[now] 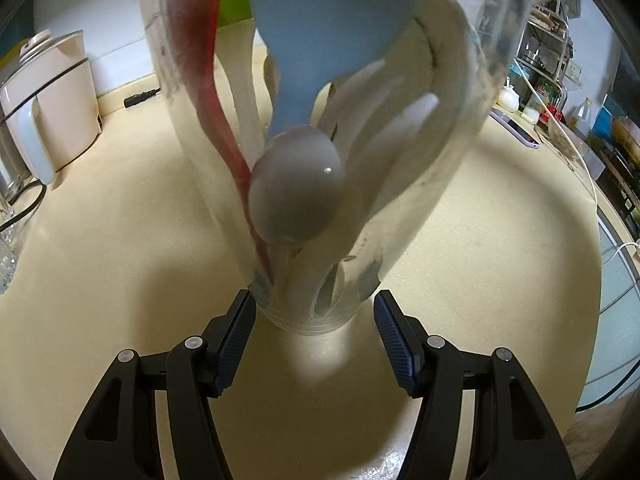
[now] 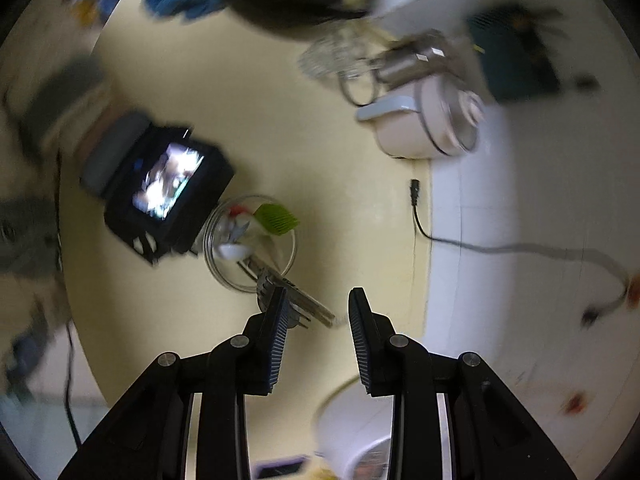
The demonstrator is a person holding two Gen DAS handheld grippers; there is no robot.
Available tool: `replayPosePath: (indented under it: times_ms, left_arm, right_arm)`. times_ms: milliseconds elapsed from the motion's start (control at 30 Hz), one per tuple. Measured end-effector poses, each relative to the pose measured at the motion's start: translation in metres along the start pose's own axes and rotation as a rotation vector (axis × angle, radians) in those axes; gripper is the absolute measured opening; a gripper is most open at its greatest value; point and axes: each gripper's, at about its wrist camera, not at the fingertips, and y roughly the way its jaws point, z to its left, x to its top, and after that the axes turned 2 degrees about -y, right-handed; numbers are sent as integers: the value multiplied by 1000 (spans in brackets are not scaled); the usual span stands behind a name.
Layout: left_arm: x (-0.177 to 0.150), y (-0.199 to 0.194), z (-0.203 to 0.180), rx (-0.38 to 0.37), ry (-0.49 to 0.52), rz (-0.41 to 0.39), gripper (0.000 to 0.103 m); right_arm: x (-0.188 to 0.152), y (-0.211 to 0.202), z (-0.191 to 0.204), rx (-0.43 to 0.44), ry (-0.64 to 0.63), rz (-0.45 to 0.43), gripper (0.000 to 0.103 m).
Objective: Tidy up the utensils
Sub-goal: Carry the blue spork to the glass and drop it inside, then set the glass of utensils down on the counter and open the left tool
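A clear glass jar [image 1: 304, 312] stands on the cream counter [image 1: 120, 280], and my left gripper [image 1: 315, 296] is shut on its base, a pad on each side. Inside it lean a blue spoon [image 1: 320, 40], a white spoon [image 1: 296, 188], a red handle [image 1: 208, 80] and a white slotted utensil [image 1: 380, 120]. The right wrist view, blurred, looks down on the same jar [image 2: 250, 244], with a green brush head [image 2: 278, 220] and metal utensils [image 2: 296, 300] sticking out over the rim. My right gripper [image 2: 319, 292] hangs open above the counter with nothing between its fingers; the metal utensils pass behind its left finger.
A beige electric pot [image 1: 48, 108] and a loose black plug [image 1: 140, 96] sit at the back left, and a cut-glass vessel [image 1: 6, 248] stands at the left edge. A phone [image 1: 516, 128] and bottles lie at the right. A white dish [image 2: 352, 420] is below my right gripper.
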Motion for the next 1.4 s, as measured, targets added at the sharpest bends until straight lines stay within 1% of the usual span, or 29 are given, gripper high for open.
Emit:
replayPosePath:
  times_ms: [33,100,200,300,367,433,467,567,633,733,767,833,900,933,967,1000,1033,1067,1133,1167,1267,1400]
  left_arm:
    - [1,0,0,-2,-1,0,65]
    - [2,5,5,-5,-4,0,65]
    - [3,1,4,-11,-8,-2,65]
    - [0,-3,4,-8,4,-2,65]
    - [0,-2,2,-7,10,0,65]
    - [0,-2,1,-8,17,3,65]
    - [0,-3,2,-7,22,5,65]
    - [0,-1,0,-6,25,18,65]
    - [1,2,-6,1,30,23,66]
    - [-2,2,-13,10,36,23,65]
    - [-3,4,-20,16,38,24,65]
    - [-2,5,-24,31,36,23,65]
    - [-4,6,-30,50,28,18,66]
    - [-3,7,-34,61,23,19,66]
    - [-2,7,-38,69,17,24,66]
    - [-1,8,-39,72,13,24,67]
    - [-1,8,-43,81,12,21,67]
    - [-3,7,-48,93,14,20,67]
    - [-3,6,-58,110,16,22,67]
    - [-4,5,-61,120,14,24,67]
    - [-6,-15,-69,134,-10,10,67]
    - [-4,-49,-80,152,-68,-26,70]
  right_arm:
    - [-5,-2,-5,22,77,-23,31]
    - [-19,-8,-13,95,257,-96,31]
    - [-50,-15,-21,253,611,-290,31]
    - [-84,-12,-10,341,943,-433,31]
    - [-107,-5,6,400,1135,-491,31]
    - [-127,4,23,450,1310,-530,31]
    - [-136,10,31,473,1390,-537,31]
    - [-159,22,53,488,1567,-533,31]
    - [-167,25,61,452,1611,-497,31]
    - [-172,28,68,396,1619,-445,31]
    - [-172,32,69,390,1619,-430,31]
    - [-174,39,73,409,1619,-420,31]
    - [-174,46,78,426,1596,-402,34]
    - [-174,48,80,436,1583,-392,38]
    - [-175,51,82,456,1572,-388,46]
    - [-175,56,82,480,1566,-390,52]
    - [-178,57,83,501,1570,-396,64]
    - [-181,58,83,518,1576,-404,74]
    - [-185,60,83,524,1576,-408,78]
    - [-184,61,83,510,1561,-389,79]
    - [-178,62,83,441,1481,-326,79]
    - [-172,60,81,376,1428,-305,79]
